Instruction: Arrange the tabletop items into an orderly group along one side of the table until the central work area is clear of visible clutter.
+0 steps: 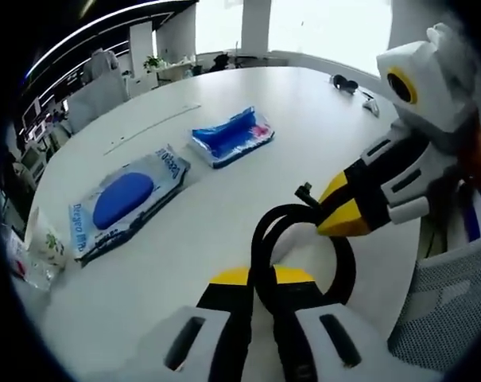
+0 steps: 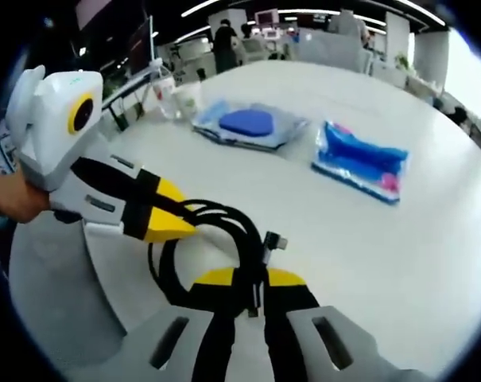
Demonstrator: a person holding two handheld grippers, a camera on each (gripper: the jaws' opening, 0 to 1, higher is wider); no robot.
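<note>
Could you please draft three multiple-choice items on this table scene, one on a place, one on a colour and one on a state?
1. Where does the flat clear packet with a round dark-blue pad lie on the white round table?
A. Beside the clear packet with bright blue and pink contents
B. On the mesh chair
C. Under the cable

2. What colour is the looped cable?
A. Red
B. Black
C. White

3. What is the left gripper doing?
A. Open above a packet
B. Shut on the cable
C. Resting on the chair

Answers: 1 A, since the two packets lie side by side but apart; 2 B, since the loop is black in both views; 3 B, since its jaws close around the loop, which the right gripper grips too.
</note>
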